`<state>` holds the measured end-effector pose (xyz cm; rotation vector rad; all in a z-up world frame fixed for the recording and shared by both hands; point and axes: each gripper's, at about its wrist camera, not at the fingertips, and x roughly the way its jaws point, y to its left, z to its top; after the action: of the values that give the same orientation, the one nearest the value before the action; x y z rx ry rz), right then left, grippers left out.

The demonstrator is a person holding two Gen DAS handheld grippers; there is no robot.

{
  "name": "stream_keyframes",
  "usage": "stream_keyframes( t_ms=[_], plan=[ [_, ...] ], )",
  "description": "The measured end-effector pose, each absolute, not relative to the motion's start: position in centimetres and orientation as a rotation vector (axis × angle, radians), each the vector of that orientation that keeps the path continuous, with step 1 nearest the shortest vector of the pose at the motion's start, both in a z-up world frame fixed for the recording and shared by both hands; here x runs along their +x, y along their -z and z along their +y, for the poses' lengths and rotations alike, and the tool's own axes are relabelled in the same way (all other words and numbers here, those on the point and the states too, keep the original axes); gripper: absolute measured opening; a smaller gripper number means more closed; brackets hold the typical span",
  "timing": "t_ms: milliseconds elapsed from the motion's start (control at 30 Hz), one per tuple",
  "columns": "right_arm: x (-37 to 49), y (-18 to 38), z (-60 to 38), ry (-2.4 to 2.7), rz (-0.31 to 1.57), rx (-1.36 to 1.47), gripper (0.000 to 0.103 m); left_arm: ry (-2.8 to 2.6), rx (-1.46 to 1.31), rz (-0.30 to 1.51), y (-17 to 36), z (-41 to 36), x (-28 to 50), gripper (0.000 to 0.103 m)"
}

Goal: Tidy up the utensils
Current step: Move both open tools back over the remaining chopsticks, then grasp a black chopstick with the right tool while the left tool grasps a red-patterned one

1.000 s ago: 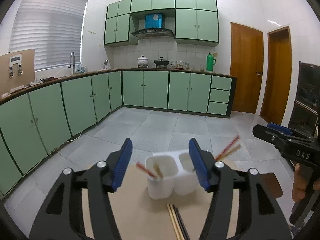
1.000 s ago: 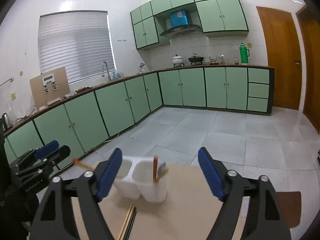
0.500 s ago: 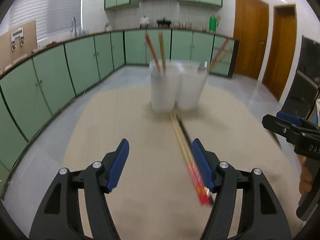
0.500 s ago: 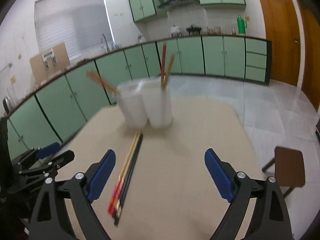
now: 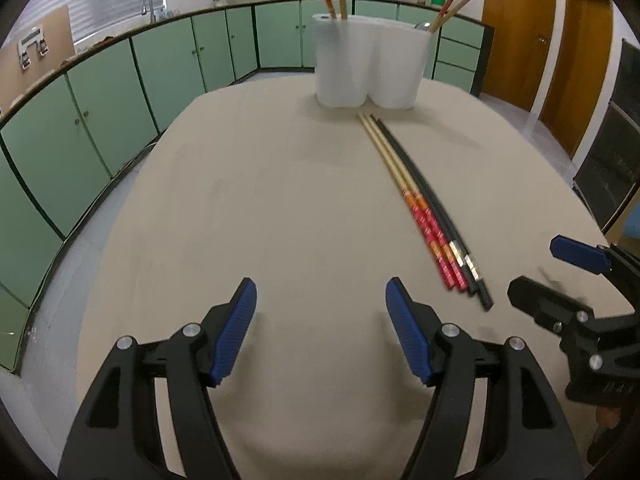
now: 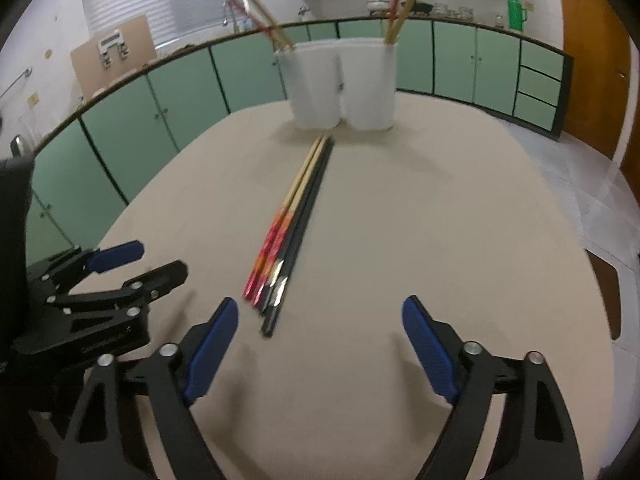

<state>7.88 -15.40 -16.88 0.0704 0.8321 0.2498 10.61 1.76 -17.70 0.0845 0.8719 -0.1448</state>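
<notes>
Both of my grippers have dropped toward the table since a second ago, so the chopsticks (image 6: 294, 216) now lie just ahead. Four of them rest side by side mid-table (image 5: 280, 184), long axis running from my near edge to the white holder (image 5: 370, 64) at the far edge, tips toward it. A few sticks already stand in the holder; these four remain. My left gripper (image 5: 320, 332) stands apart and empty; my right gripper (image 6: 320, 352) is closing on nothing.
</notes>
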Motion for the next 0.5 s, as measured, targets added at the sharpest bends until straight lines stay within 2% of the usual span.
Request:
stream_keyframes(
  t_ms=[67, 133, 367, 433, 500],
  plan=[
    [7.7, 17.3, -14.8, -0.256, 0.842, 0.05, 0.073, 0.14, 0.082, 0.879, 17.8, 2.0, 10.6, 0.066],
    [7.6, 17.7, -14.3, -0.264, 0.855, 0.033, 0.063, 0.139, 0.081, 0.881, 17.9, 2.1, 10.5, 0.067],
    [8.0, 18.3, -13.5, -0.25, 0.867, -0.011, 0.039, 0.141, 0.08, 0.887, 17.7, 1.9, 10.7, 0.068],
    [8.0, 18.3, -13.6, -0.253, 0.864, -0.012, 0.021, 0.142, 0.082, 0.889, 17.8, 1.7, 10.7, 0.068],
    [8.1, 18.3, -14.1, -0.246, 0.864, -0.01, 0.015, 0.143, 0.082, 0.891, 17.9, 1.6, 10.7, 0.068]
  ],
)
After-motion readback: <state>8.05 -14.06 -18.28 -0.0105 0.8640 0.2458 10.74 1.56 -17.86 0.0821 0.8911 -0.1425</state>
